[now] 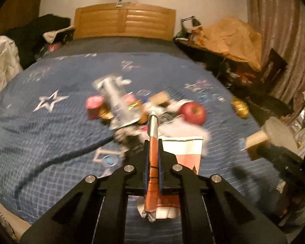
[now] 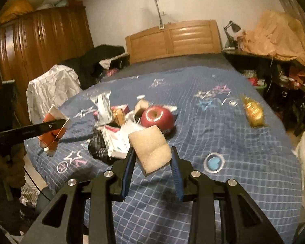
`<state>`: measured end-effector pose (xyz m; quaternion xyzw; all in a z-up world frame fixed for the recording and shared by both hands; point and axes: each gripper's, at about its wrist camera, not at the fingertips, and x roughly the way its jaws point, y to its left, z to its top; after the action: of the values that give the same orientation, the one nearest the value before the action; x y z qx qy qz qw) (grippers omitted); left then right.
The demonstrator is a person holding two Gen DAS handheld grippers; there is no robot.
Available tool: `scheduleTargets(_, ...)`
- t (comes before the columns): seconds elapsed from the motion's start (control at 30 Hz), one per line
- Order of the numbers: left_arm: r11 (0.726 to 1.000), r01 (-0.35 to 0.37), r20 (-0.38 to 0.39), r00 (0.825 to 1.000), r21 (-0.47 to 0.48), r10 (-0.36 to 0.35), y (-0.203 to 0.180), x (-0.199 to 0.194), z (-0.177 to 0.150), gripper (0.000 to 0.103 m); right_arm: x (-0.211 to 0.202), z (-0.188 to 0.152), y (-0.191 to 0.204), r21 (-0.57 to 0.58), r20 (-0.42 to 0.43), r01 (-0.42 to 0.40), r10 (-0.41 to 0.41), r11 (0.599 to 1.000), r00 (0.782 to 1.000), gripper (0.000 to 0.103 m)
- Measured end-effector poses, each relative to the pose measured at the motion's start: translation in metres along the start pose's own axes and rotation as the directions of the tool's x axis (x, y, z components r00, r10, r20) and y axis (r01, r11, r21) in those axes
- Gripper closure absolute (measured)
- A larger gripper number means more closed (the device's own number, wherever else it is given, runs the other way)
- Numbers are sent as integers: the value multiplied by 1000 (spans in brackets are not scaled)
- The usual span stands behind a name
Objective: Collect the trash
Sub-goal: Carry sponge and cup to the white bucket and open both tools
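Your left gripper (image 1: 153,154) is pinched tight on a flattened orange-and-white wrapper (image 1: 152,162), which stands edge-on between the blue pads and sticks out both ahead of the fingertips and back toward the camera; from the right wrist view that same wrapper (image 2: 55,130) hangs off the left gripper (image 2: 59,123) above the near left edge of the bed. Your right gripper (image 2: 152,156) holds a beige sponge block (image 2: 150,149) between its fingers, which stand fairly wide apart with the block filling the gap, raised above the blue quilt (image 2: 223,193). The rest of the trash lies in a heap at the middle of the quilt: a silver foil pouch (image 1: 117,103), a pink packet (image 1: 93,103), crumpled white papers (image 2: 118,138) and a dark checked cloth (image 2: 99,148), all touching or overlapping. A red apple (image 2: 157,117) sits at the right edge of that heap, just beyond the sponge block. A yellow crinkled wrapper (image 2: 254,110) lies well apart, toward the right side of the quilt. The left wrist view is blurred, so small pieces in the heap cannot be told apart.
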<state>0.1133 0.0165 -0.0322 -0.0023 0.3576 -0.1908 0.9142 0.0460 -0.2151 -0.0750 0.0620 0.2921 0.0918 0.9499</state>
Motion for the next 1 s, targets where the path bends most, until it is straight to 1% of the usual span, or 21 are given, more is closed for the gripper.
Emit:
scheduleTargets(0.1,999,28,18,999,33,-29,-29,1,12,98,-21,6,-9,2,47,28,-28,1000,998,67)
scheduleTargets(0.2,996,65,26,997,66,-67,-64,6,24,98,-49,13,-24,16,100,78,-79,997,992,67)
scheduleTargets(0.23,993,82,27,996,89,-85,-81,10,30,98,-56,14,-30,23,112,92,-94,996,989,67)
scheduleTargets(0.33,982,122,27,991,143,-127,-123,23,40,98,-87,19,-55,55,155,161,-168,985,974,67)
scheduleTargets(0.4,974,148,19,988,173,-153,-151,32,46,98,-109,20,-76,80,171,215,-225,973,959,67)
scheduleTargets(0.53,948,210,-6,977,238,-214,-216,56,56,98,-152,21,-121,140,187,318,-340,938,922,67)
scheduleTargets(0.6,929,235,-17,970,285,-241,-255,68,59,98,-176,20,-149,175,186,381,-410,908,893,67)
scheduleTargets(0.63,920,247,-23,967,305,-252,-272,73,61,98,-189,20,-164,193,182,418,-451,888,874,67)
scheduleTargets(0.7,903,270,-33,961,335,-275,-299,79,60,98,-208,18,-190,221,171,463,-502,858,848,67)
scheduleTargets(0.73,890,286,-41,956,356,-291,-318,83,60,98,-220,18,-207,241,161,493,-536,836,829,67)
scheduleTargets(0.77,875,302,-48,951,377,-307,-337,88,60,98,-227,18,-218,253,152,513,-557,820,816,67)
scheduleTargets(0.8,868,308,-51,948,390,-314,-347,90,58,98,-236,17,-232,266,138,539,-586,799,799,67)
scheduleTargets(0.83,851,319,-60,944,417,-325,-367,96,57,98,-242,16,-243,274,128,556,-602,785,788,67)
scheduleTargets(0.93,823,346,-88,935,450,-345,-404,110,55,97,-264,15,-281,298,80,611,-657,733,750,67)
scheduleTargets(1.0,805,378,-116,923,457,-367,-426,119,55,97,-272,11,-302,306,52,632,-675,712,736,67)
